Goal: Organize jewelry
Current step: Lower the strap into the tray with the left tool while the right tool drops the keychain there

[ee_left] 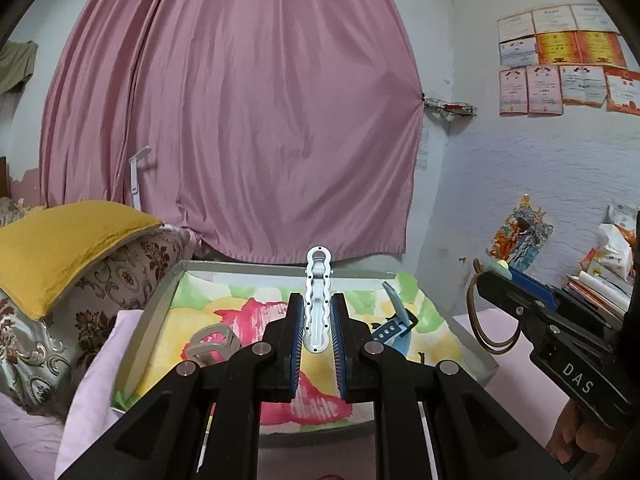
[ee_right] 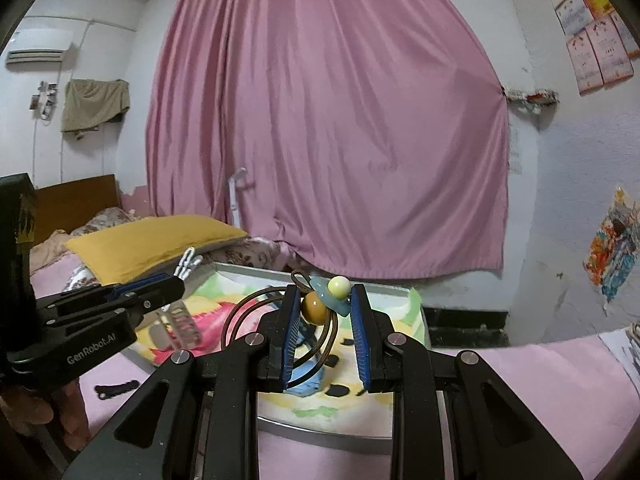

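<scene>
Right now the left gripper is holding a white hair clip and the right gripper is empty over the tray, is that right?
Not quite. The right gripper is not empty: the right wrist view shows it shut on a beaded hair tie. The left gripper does hold the white hair clip, over the tray.

A pink curtain [ee_right: 328, 128] covers the back wall. Certificates [ee_left: 560, 60] hang on the white wall right. A yellow pillow [ee_right: 156, 244] lies on a bed.

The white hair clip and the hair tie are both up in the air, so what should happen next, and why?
Probably lower the left gripper and set the white hair clip on a bare patch of the tray. Both grippers are full, the right gripper pinching the beaded hair tie, so neither can pick up more.
</scene>
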